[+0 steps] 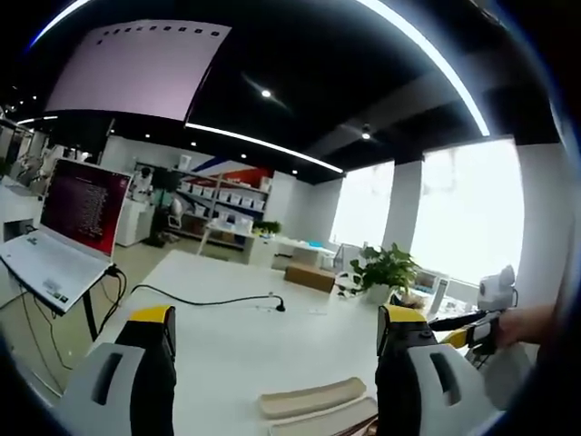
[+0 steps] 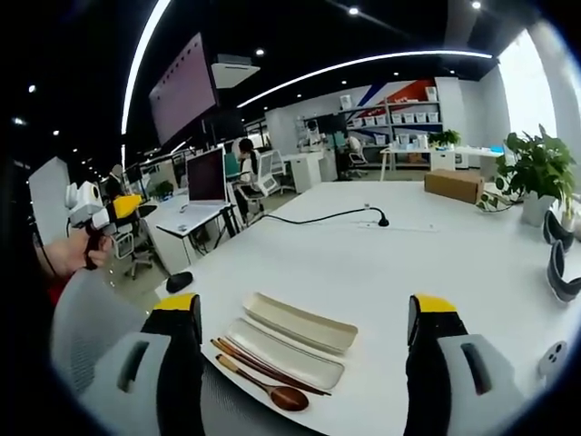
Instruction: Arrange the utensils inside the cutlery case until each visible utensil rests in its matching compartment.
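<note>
1. My right gripper (image 2: 311, 363) hangs over the near edge of the white table (image 2: 436, 263), jaws spread wide with nothing between them.
2. Between those jaws, at 6 o'clock in the right gripper view, lies the cutlery case (image 2: 292, 341): two long cream trays side by side, one (image 2: 300, 322) further off, the other (image 2: 286, 356) nearer me.
3. A wooden spoon (image 2: 272, 389) and dark chopsticks (image 2: 250, 357) rest along the near tray's edge; whether they sit in a compartment or on its rim, I cannot tell.
4. My left gripper (image 1: 277, 350) is also wide apart and empty, above the same table (image 1: 227, 336); the cream case (image 1: 313, 400) sits at 6 o'clock just past the jaws.
5. Further out, a black cable (image 2: 336, 216) snakes across the tabletop at 12 o'clock, well apart from the case.
6. A black mouse (image 2: 179, 281) sits at 9 o'clock near the table corner.
7. At 3 o'clock, black headphones (image 2: 556, 259) lie at the table edge; a potted plant (image 2: 537, 173) and a cardboard box (image 2: 454, 184) stand beyond, at 2 o'clock.
8. In the left gripper view, an open laptop (image 1: 68, 232) sits at 9 o'clock on a side stand.
9. The other gripper, held in a hand (image 2: 77, 252), shows at 9 o'clock in the right gripper view.
</note>
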The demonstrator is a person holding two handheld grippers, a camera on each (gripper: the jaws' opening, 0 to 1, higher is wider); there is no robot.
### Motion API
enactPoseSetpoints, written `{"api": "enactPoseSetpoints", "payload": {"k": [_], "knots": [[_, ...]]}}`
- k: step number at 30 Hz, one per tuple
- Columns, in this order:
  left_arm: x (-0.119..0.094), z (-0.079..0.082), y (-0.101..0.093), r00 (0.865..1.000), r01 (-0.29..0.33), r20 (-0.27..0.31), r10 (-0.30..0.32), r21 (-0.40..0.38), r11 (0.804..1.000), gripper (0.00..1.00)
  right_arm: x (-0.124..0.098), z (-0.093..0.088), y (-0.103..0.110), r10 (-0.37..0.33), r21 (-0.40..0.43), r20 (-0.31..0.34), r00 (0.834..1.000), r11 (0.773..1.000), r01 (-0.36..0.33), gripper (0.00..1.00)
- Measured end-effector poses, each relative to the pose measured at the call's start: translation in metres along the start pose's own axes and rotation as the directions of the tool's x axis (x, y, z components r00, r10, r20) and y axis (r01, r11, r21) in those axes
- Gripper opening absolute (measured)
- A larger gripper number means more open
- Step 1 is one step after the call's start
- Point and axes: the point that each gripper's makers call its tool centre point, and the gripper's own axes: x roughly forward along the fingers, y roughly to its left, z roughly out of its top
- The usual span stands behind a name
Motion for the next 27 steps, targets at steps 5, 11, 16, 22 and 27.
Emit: {"api": "enactPoseSetpoints", "payload": {"k": [5, 11, 16, 22, 27], "knots": [[0.0, -0.003, -0.002, 1.0, 0.008, -0.019, -0.008, 0.0, 1.0, 0.91, 0.001, -0.003, 0.003, 0.012, -0.003, -0.017, 1.0, 1.0, -0.012, 0.93], [0.0, -0.006, -0.006, 0.999, 0.021, -0.036, -0.02, 0.025, 0.999, 0.9, 0.001, -0.004, 0.005, 0.021, -0.01, -0.023, 1.0, 1.0, -0.021, 0.93], [0.0, -0.009, -0.008, 0.998, 0.034, -0.053, -0.032, 0.029, 0.999, 0.88, 0.002, -0.007, 0.009, 0.045, 0.001, -0.041, 0.998, 0.999, -0.045, 0.88], [0.001, -0.011, -0.008, 0.997, 0.036, -0.062, -0.035, 0.029, 0.999, 0.88, 0.003, -0.007, 0.015, 0.075, 0.001, -0.043, 0.996, 0.997, -0.075, 0.85], [0.002, -0.012, -0.007, 0.997, 0.036, -0.071, -0.032, 0.066, 0.997, 0.87, 0.004, -0.008, 0.016, 0.078, -0.018, -0.055, 0.995, 0.997, -0.079, 0.8]]}}
